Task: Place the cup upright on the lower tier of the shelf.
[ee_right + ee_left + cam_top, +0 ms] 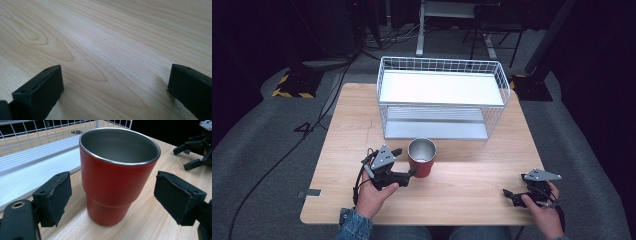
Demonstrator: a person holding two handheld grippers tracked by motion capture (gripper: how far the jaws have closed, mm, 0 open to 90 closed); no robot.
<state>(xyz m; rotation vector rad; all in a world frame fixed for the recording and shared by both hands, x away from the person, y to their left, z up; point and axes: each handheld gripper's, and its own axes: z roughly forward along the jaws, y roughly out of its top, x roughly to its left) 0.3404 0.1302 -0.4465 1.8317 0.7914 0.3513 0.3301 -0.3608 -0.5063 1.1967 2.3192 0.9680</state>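
We see a pale wooden worktop (472, 185) standing on grey carpet (257, 150), with darkness all around its far side. Black cables (287, 150) trail across the carpet at the left. Black bases edged with yellow-and-black hazard stripes (292, 82) sit off both far corners. Behind, the white legs of another desk (422, 30) and dark chair legs (492, 37) catch some light.

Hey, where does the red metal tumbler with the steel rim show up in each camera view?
High view: the red metal tumbler stands centre, before the white wire rack.
Left gripper view: tumbler at centre, between open jaws.
Right gripper view: bare wooden table, no tumbler.
Shared landmark: the wooden tabletop.
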